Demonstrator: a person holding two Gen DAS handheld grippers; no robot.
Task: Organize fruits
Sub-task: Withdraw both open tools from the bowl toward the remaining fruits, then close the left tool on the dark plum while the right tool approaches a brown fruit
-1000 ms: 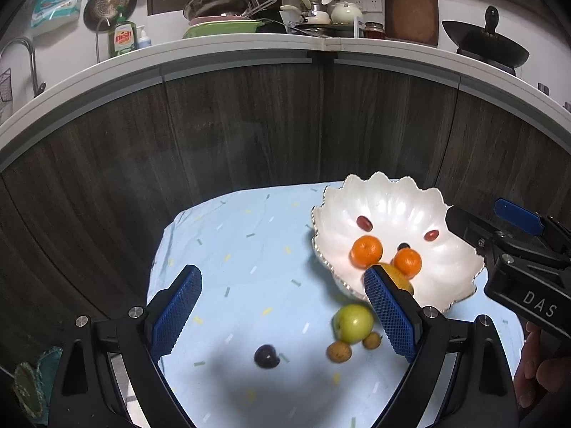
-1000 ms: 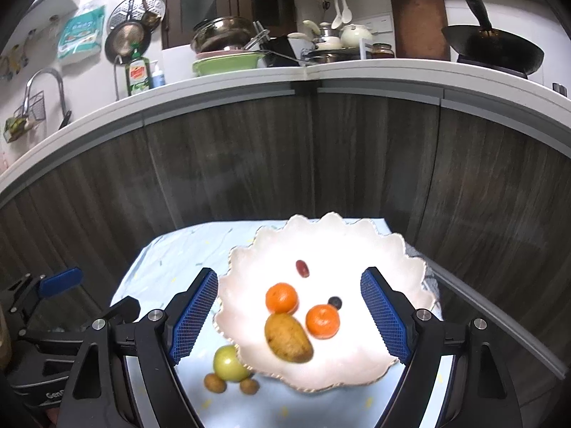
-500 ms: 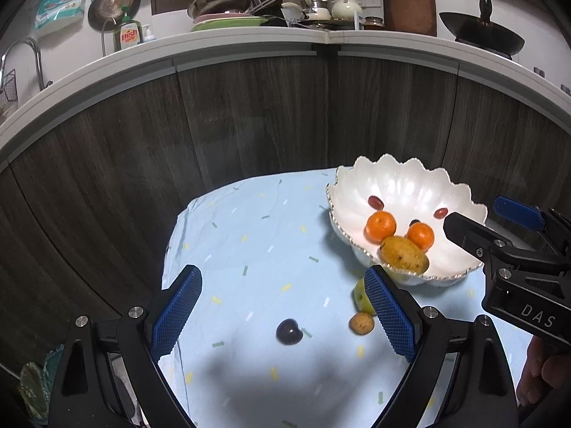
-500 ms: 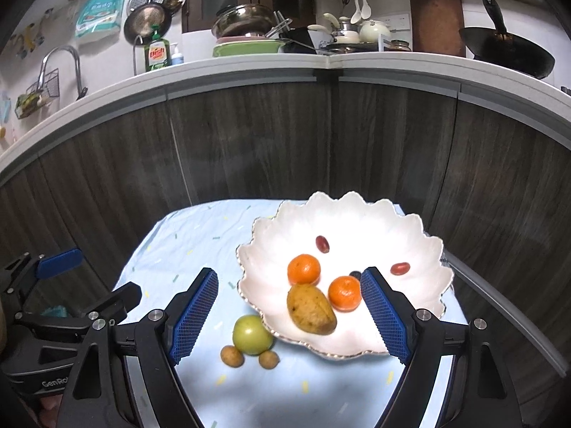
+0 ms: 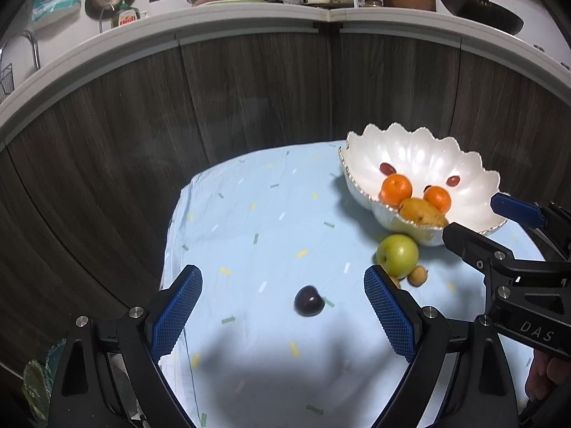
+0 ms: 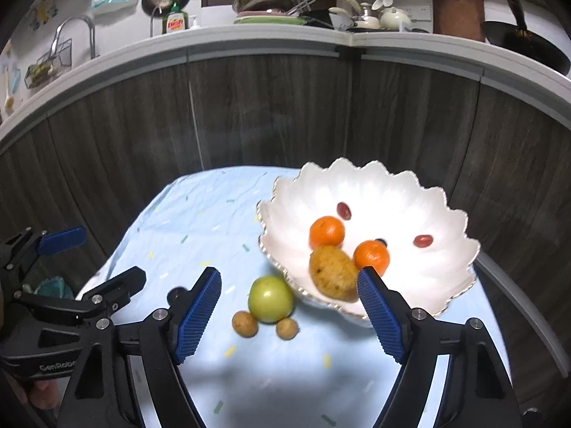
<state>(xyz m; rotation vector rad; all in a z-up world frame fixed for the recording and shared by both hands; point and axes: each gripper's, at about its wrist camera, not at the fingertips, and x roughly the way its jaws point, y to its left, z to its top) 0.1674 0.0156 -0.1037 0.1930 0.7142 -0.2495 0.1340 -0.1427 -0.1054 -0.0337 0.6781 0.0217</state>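
Observation:
A white scalloped bowl (image 5: 474,192) (image 6: 446,260) holds two oranges (image 6: 326,232), a brown pear (image 6: 332,273) and two red dates (image 6: 423,240). On the light blue cloth lie a green apple (image 5: 398,255) (image 6: 271,299), two small brown fruits (image 6: 244,324) and a dark plum (image 5: 309,300). My left gripper (image 5: 283,312) is open and empty, the plum between its fingers a little ahead. My right gripper (image 6: 289,317) is open and empty, above the apple and small fruits.
The blue cloth (image 5: 249,221) covers a small table in front of dark wood cabinets (image 5: 249,89). A counter above carries pans and dishes. The cloth's left edge drops off to the floor.
Both grippers have pulled back and lowered. In the left wrist view the plum has come between the fingers and the bowl has slid away to the right. Both stay open.

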